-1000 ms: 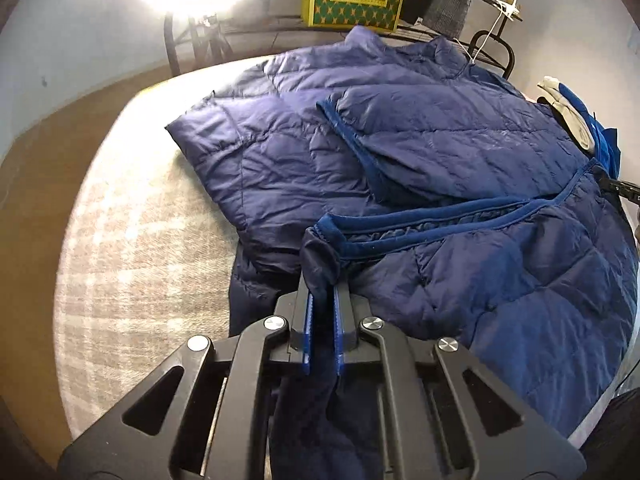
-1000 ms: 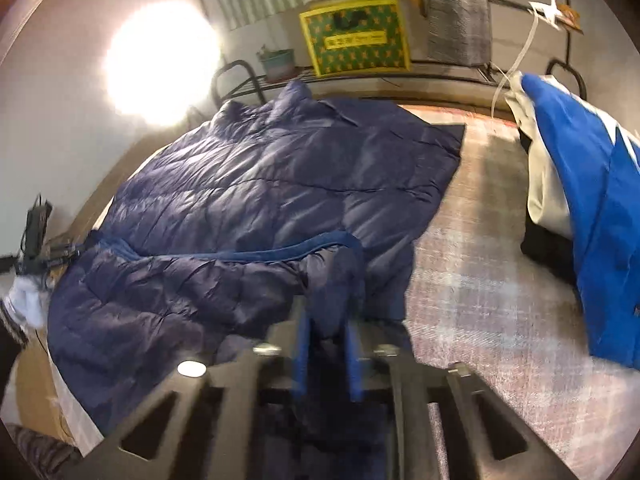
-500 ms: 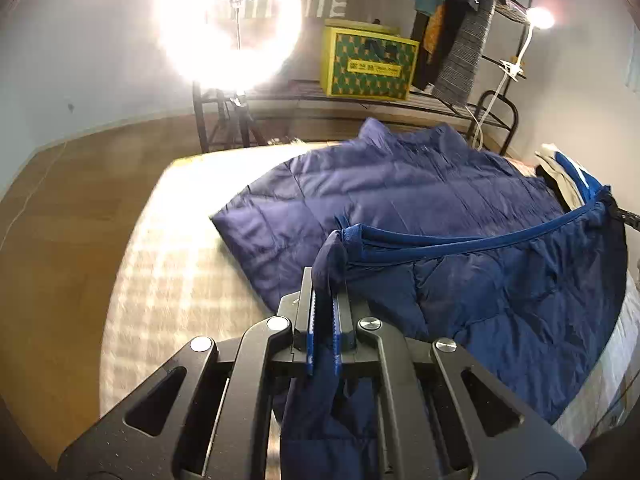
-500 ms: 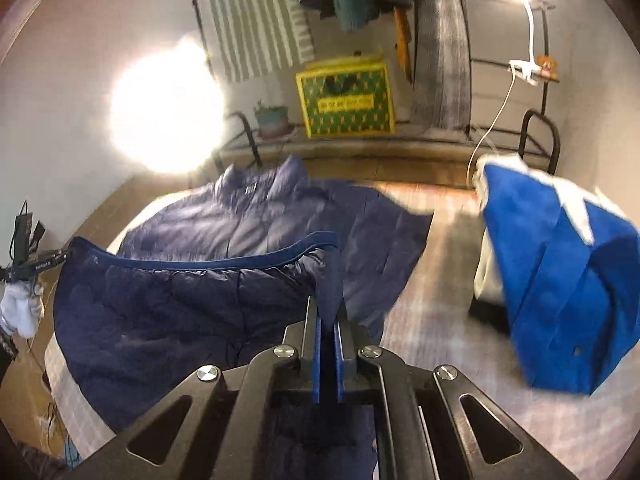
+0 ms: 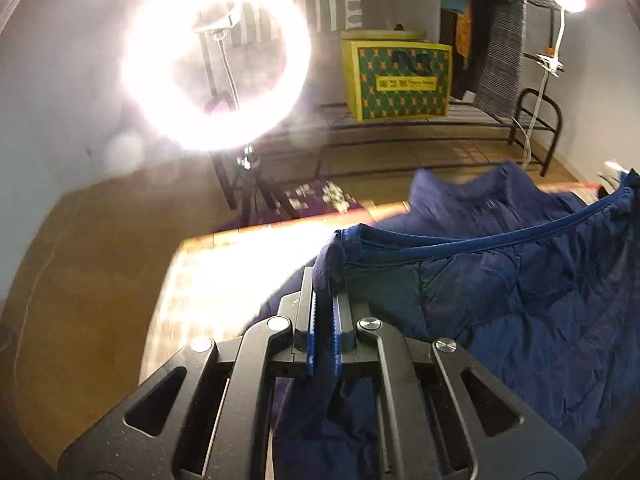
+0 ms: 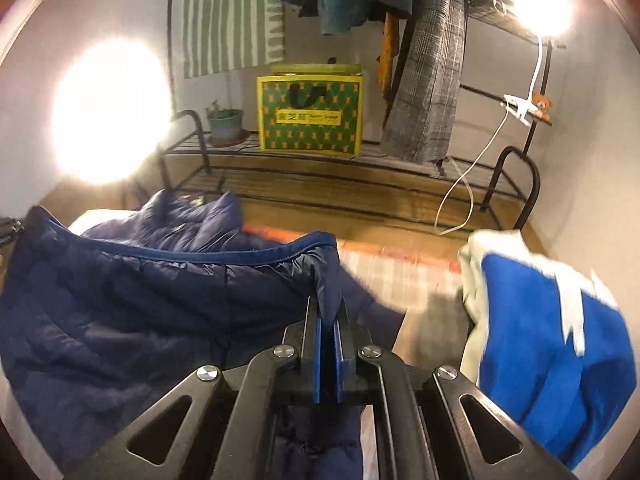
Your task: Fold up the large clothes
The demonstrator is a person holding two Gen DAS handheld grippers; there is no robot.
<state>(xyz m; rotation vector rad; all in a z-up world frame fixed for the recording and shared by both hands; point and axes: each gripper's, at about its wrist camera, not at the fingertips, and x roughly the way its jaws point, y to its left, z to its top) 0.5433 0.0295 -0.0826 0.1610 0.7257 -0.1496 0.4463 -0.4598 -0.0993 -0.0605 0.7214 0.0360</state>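
Hiding much of the bed [image 6: 404, 280], motion blur smears its plaid cover. Quilted navy jacket [image 5: 520, 300], puffy with ribbed hem, hangs lifted over it, the hem's corners clenched in the left hand-held gripper [image 5: 325, 300] and right hand-held gripper [image 6: 329, 312]. Glaring ring light [image 5: 216, 68] washes out the bed's left side.

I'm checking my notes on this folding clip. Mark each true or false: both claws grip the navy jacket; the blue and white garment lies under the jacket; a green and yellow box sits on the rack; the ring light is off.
1. Both claws grip the navy jacket: true; left claw and right claw are each shut on its hem.
2. False: the blue and white garment lies apart, beside the jacket.
3. True: the box sits on the rack.
4. False: the ring light glows brightly.
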